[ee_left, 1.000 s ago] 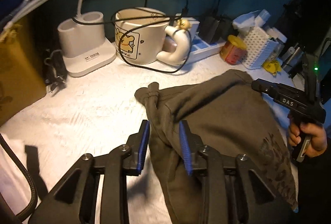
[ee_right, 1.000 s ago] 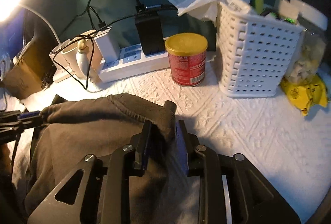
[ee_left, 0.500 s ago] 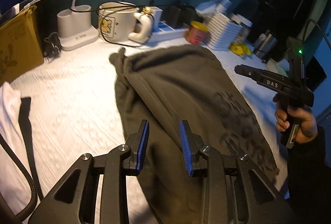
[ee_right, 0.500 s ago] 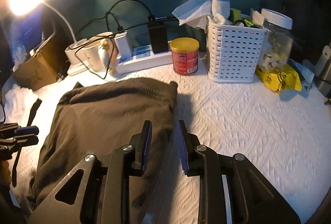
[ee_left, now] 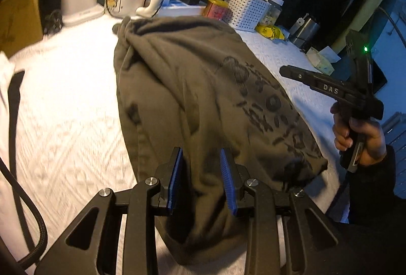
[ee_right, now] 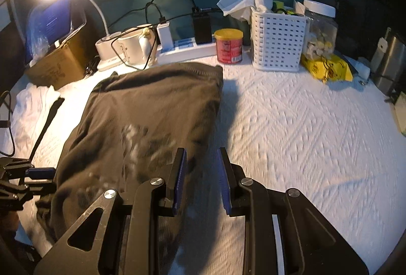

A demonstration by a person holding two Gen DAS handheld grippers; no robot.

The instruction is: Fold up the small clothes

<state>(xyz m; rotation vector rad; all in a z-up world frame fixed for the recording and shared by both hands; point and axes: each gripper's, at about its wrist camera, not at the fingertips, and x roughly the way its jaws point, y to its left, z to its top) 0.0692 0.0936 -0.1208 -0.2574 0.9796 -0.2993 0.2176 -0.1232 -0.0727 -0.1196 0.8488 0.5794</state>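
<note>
both grippers gape empty: the olive garment (ee_left: 203, 97) lies flat on the white cloth (ee_right: 304, 122), long axis running 12 to 6, near hem under the left gripper (ee_left: 201, 181), with the right gripper (ee_right: 201, 179) just off its 3 o'clock edge.

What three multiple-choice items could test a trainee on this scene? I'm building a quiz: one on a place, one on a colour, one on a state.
1. Where does the red can stand?
A. left of the white basket
B. on the garment
C. inside the mug

2. What colour is the garment?
A. bright red
B. olive-brown
C. white

3. How is the left gripper?
A. open
B. clamped on the mug
C. out of view

Key: 1 A, the can stands beside the basket on the white cloth. 2 B, the fabric looks olive-brown. 3 A, its blue pads stand apart over the garment.
</note>
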